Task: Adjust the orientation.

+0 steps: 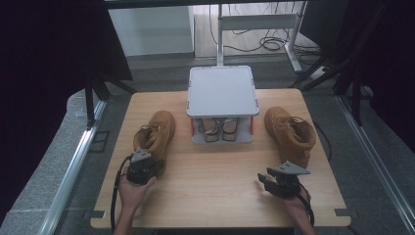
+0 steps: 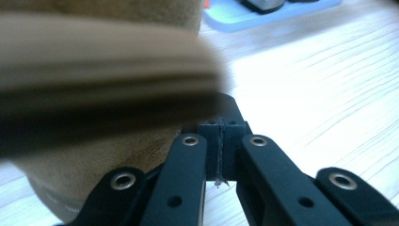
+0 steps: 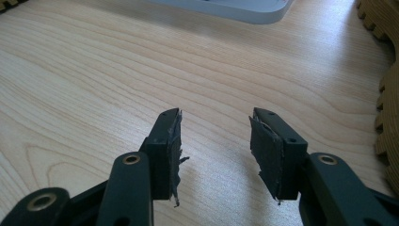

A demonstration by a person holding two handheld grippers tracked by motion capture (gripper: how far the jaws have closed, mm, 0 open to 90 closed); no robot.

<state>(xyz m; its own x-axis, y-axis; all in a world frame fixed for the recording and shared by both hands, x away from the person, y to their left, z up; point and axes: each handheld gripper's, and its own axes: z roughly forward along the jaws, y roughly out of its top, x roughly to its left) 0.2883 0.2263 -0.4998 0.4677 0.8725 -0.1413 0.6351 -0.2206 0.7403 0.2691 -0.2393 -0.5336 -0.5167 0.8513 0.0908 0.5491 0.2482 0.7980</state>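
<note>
Resting near the table's (image 1: 215,196) front edge, the right gripper (image 1: 268,181) has its jaws spread over bare wood, nothing between them. Farther left, the left gripper (image 1: 145,165) sits at the heel of the left tan boot (image 1: 157,133), jaws pressed together. Beyond, the right tan boot (image 1: 289,133) flanks a grey shoe rack (image 1: 222,90) holding sandals (image 1: 221,128).
</note>
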